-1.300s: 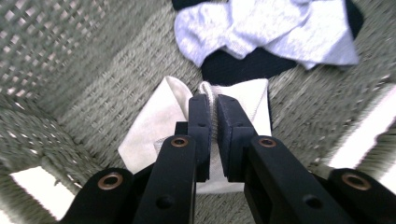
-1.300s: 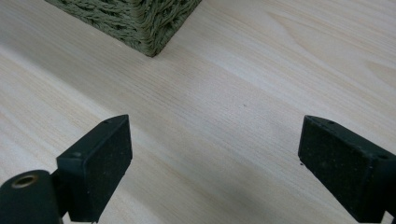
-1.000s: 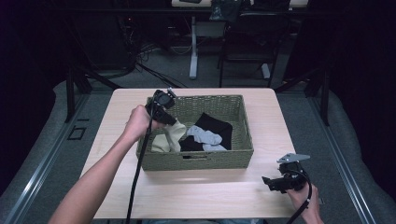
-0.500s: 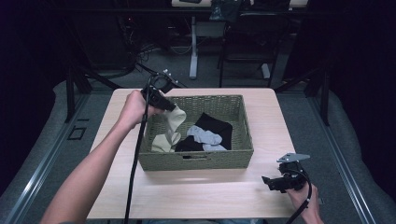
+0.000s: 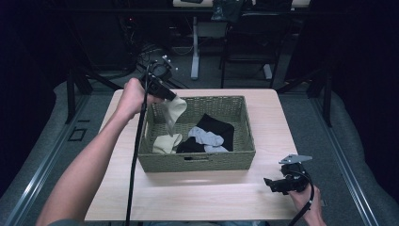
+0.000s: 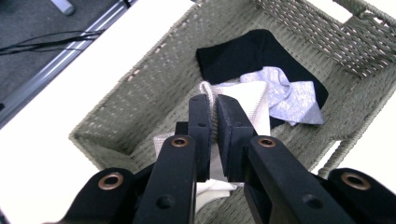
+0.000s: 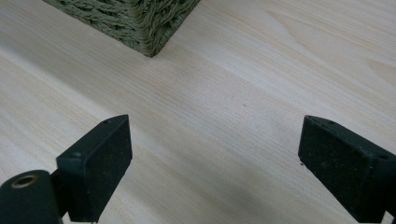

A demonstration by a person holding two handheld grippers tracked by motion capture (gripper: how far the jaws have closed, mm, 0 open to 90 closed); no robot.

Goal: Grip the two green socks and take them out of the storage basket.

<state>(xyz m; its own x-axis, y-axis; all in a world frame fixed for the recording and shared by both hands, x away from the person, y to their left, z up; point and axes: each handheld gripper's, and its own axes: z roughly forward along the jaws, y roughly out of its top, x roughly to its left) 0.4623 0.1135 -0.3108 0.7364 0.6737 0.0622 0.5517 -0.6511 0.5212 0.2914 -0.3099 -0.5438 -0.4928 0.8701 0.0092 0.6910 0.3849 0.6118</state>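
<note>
Left gripper (image 5: 170, 97) clamps cream sock (image 5: 174, 113) above basket (image 5: 197, 162) (near left wall); right gripper (image 5: 277, 183) wide, empty.

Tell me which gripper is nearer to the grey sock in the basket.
Left. The left gripper hangs above the basket's far left corner, shut on a cream sock, up-left of the grey sock. The right gripper sits open outside the basket, over the table's near right corner.

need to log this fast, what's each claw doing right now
Left claw: closed on a cream sock, held above the wicker basket.
Right claw: open, holding nothing, over the wooden table.
</note>
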